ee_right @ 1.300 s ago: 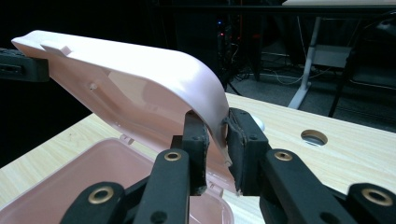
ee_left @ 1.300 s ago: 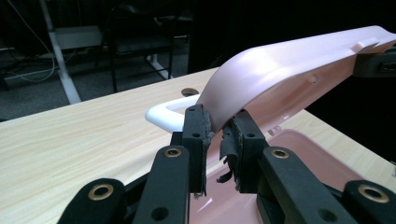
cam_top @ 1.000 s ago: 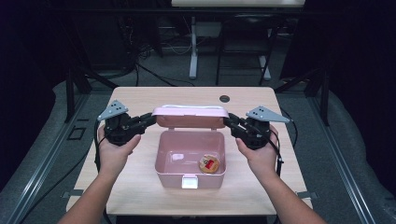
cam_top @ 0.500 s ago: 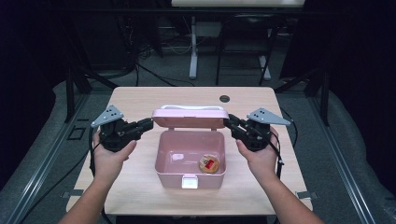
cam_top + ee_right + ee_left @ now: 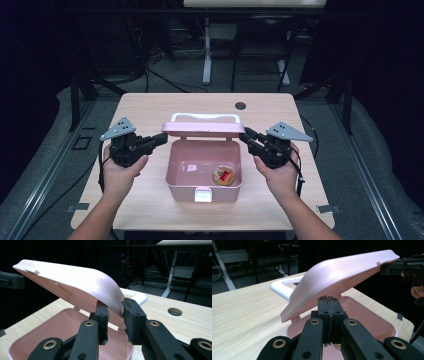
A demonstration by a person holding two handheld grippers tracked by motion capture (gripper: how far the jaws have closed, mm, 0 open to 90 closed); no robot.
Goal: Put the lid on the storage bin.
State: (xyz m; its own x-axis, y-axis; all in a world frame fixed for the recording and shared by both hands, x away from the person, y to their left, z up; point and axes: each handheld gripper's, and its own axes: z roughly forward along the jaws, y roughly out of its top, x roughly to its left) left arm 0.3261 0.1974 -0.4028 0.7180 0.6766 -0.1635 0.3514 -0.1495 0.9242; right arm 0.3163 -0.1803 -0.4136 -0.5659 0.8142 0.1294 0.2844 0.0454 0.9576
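A pink box [image 5: 172, 172] stands open in the middle of the table, its lid [image 5: 202, 129] raised at a slant, with a white handle [image 5: 205, 116] behind it. A round tan item with a red patch [image 5: 223, 175] lies on the box floor. My right gripper [image 5: 116, 306] is shut on the lid's right edge [image 5: 75, 280] and holds it up. My left gripper [image 5: 329, 298] sits just off the lid's left end [image 5: 337, 272]. Its jaws have just been closing and now meet with nothing between them. In the high view my left gripper [image 5: 164, 136] and right gripper [image 5: 245, 132] flank the lid.
The box sits on a light wooden table [image 5: 150, 107] with a round cable hole [image 5: 240, 105] at the back right. Bare tabletop lies left, right and behind the box. Dark floor, cables and desk legs surround the table.
My left gripper has drawn slightly back from the lid's left end and its jaws have closed together. The right gripper keeps its grip and the lid stays raised.
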